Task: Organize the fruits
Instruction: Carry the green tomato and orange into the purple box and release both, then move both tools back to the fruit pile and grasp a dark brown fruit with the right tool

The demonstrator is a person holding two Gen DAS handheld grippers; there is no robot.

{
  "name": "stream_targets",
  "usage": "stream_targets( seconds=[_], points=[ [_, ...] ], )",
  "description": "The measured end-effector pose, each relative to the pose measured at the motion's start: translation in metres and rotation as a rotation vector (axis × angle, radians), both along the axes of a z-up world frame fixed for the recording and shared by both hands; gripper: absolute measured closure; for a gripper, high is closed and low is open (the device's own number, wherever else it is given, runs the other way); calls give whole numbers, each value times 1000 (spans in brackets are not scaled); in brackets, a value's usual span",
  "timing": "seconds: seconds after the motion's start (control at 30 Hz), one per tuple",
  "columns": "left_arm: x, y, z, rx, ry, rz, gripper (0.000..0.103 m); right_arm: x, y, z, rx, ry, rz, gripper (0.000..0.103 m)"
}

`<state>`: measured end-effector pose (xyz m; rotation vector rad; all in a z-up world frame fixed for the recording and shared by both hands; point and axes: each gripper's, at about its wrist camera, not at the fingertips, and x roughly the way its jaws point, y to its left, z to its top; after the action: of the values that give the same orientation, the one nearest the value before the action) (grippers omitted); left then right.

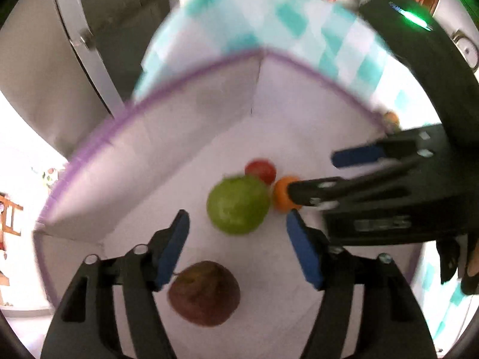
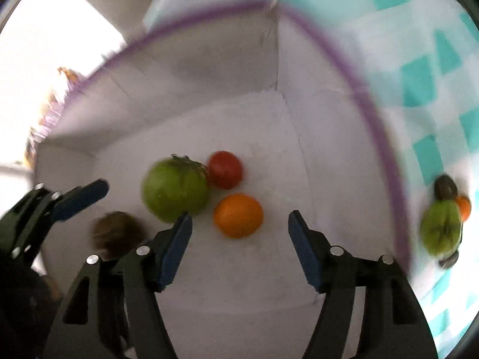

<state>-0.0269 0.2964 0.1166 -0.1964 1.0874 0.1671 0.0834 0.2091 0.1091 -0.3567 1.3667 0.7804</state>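
A white box with a purple rim (image 1: 167,89) (image 2: 380,125) holds four fruits. A green fruit (image 1: 238,205) (image 2: 175,190) lies in the middle, a small red one (image 1: 260,170) (image 2: 225,170) and an orange (image 1: 281,194) (image 2: 238,216) touch it, and a brown fruit (image 1: 205,293) (image 2: 116,233) lies apart. My left gripper (image 1: 238,248) is open above the box floor between the green and brown fruits. My right gripper (image 2: 239,251) is open and empty over the orange; it also shows in the left wrist view (image 1: 317,173).
The box stands on a white and teal checked cloth (image 1: 269,21) (image 2: 425,77). More fruits lie on the cloth outside the box at the right: a green one (image 2: 441,232), an orange one (image 2: 463,208) and a dark one (image 2: 446,188). A door (image 1: 45,68) stands behind.
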Motion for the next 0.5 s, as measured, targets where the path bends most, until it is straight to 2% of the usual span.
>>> stream_targets(
  seconds=[0.07,0.17,0.2,0.3,0.4,0.5],
  points=[
    [-15,6,23,-4,-55,32,22,-18,-35,45,137,-66,-80,31],
    [-45,8,63,4,-150,70,12,-53,-92,90,280,-156,-176,15],
    [-62,5,76,9,-185,78,9,-67,-119,100,308,-195,-201,15],
    [-92,-3,96,5,-251,80,2,-104,-174,102,260,-264,-286,15],
    [-111,-24,103,-27,-291,45,2,-146,-239,70,115,-222,-444,15],
    [-118,-55,108,-73,-301,-34,2,-159,-276,52,37,-208,-549,15]
  ],
)
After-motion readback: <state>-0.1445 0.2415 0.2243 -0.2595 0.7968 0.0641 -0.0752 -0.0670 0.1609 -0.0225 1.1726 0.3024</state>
